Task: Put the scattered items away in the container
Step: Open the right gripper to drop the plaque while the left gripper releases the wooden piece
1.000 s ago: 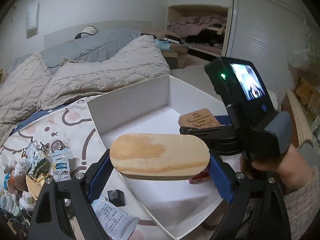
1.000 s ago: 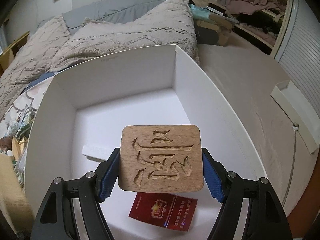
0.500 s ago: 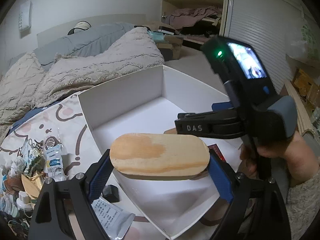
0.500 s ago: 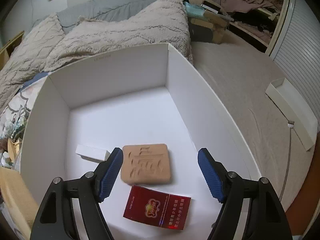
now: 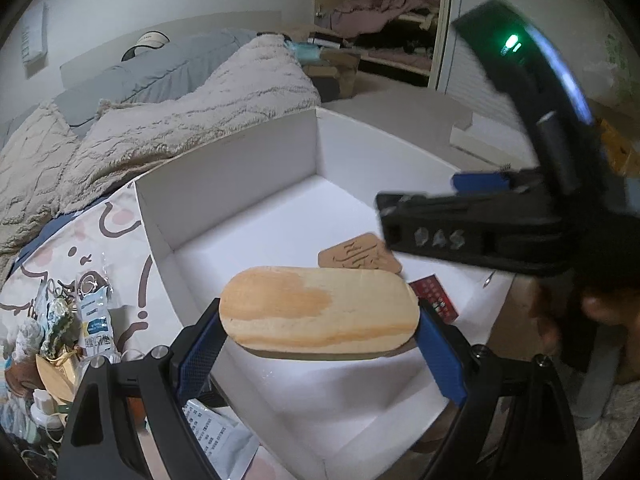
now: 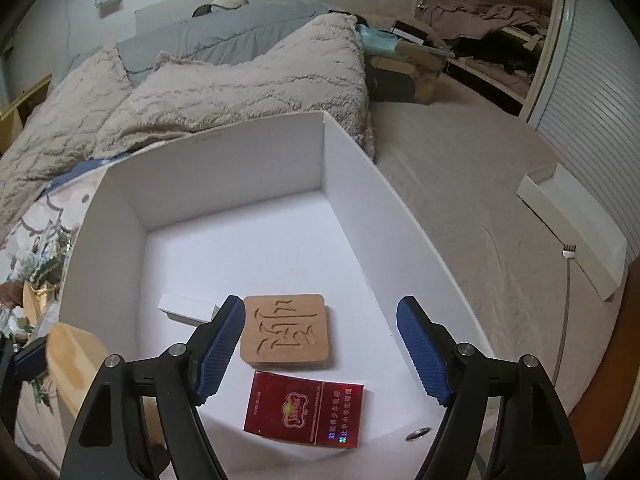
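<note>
Left gripper [image 5: 320, 344]: nearest item, blue pads clamped on the two rounded ends of an oval wooden board [image 5: 318, 312], carried flat above the near left part of the white box [image 5: 228, 184]. Board judged stiff, light, smooth-faced; the end-to-end hold looks sound, though a slick edge could slip if the pads ease

Right gripper [image 6: 320, 348]: jaws apart, nothing between them, poised over the box's near floor

Red packet [image 6: 304, 412]: flat on the box floor, nearest the front wall; judged light cardboard, crushable

Carved wooden tile [image 6: 286, 332]: just behind the packet, lying flat, carving up; rigid, best taken by opposite edges

Small white block [image 6: 184, 308]: left of the tile, on the floor

Loose sachets and oddments [image 5: 80, 320]: left of the box on the patterned sheet, not yet stowed; judged soft, crinkly, best pinched at an edge

Beige blanket [image 6: 240, 80]: far side, behind the box
</note>
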